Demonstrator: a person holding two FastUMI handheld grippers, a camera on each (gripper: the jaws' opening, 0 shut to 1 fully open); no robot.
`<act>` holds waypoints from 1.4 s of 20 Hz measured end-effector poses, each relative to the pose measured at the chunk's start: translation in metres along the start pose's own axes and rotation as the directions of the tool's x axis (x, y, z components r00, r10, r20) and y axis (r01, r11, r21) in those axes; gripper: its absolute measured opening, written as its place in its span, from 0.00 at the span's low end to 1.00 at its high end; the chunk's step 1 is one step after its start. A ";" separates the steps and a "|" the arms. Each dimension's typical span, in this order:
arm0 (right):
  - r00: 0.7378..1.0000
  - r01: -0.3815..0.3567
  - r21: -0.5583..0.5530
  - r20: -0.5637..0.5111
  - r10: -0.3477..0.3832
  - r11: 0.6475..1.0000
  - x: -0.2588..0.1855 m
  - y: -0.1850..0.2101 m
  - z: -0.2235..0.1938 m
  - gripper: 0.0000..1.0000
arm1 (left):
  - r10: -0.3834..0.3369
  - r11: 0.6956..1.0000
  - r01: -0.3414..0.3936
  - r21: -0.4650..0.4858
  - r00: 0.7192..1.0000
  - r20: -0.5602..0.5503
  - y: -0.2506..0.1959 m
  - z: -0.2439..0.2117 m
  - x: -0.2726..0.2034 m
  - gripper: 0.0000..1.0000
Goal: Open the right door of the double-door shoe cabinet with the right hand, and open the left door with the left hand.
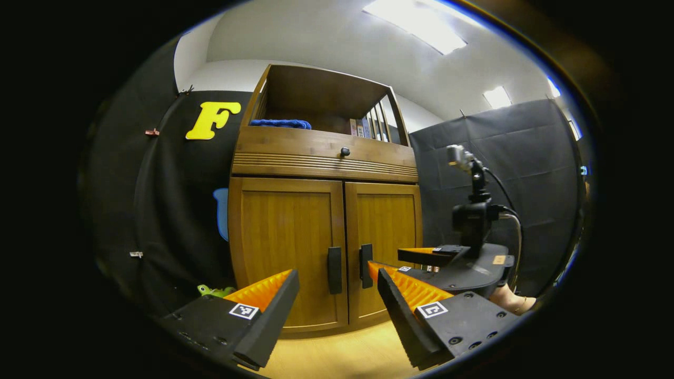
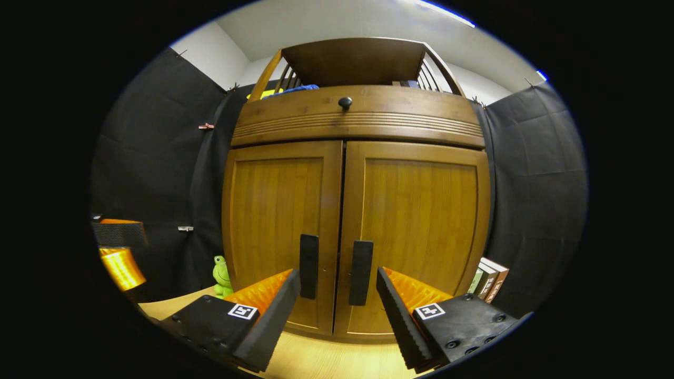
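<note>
Right door handle stands upright just ahead of the right gripper's spread jaws, both doors shut.

In the right gripper view the right gripper [image 2: 337,305] is wide open and empty; the right door handle [image 2: 360,272] lies between its jaws, slightly right of centre, long axis vertical (not yet touched). The left gripper [image 1: 337,302], equally open and empty, sits farther from the left door handle [image 1: 334,270].
</note>
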State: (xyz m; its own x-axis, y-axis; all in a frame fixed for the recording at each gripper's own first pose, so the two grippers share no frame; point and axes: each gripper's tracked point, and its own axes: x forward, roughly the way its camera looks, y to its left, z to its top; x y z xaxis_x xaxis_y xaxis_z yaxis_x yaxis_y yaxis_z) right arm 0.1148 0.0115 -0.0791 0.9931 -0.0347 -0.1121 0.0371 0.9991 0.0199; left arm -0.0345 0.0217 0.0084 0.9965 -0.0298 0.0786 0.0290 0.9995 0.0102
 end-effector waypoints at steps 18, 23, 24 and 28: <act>0.988 0.148 -0.016 -0.037 -0.148 0.989 0.101 -0.037 -0.043 0.66 | 0.044 0.999 -0.044 -0.006 0.999 -0.022 0.040 -0.017 0.008 0.93; 0.991 0.126 -0.043 -0.043 -0.128 0.991 0.104 -0.033 -0.044 0.30 | 0.072 0.997 -0.073 -0.011 0.997 -0.037 0.051 -0.021 0.006 0.93; 0.991 0.122 -0.049 -0.048 -0.125 0.991 0.102 -0.032 -0.046 0.28 | 0.074 0.997 -0.075 -0.017 0.997 -0.034 0.051 -0.020 0.005 0.92; 0.994 0.093 -0.103 -0.056 -0.099 0.990 0.093 -0.031 -0.041 0.22 | 0.083 0.996 -0.083 -0.026 0.996 -0.017 0.051 -0.014 0.000 0.94</act>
State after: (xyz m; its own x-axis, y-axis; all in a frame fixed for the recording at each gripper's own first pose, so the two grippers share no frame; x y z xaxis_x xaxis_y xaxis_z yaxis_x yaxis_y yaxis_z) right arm 0.2016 -0.0216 -0.1307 0.9767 -0.1318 -0.1693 0.1172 0.9887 -0.0935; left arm -0.0323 0.0724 -0.0050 0.9966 0.0535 0.0620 -0.0521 0.9984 -0.0228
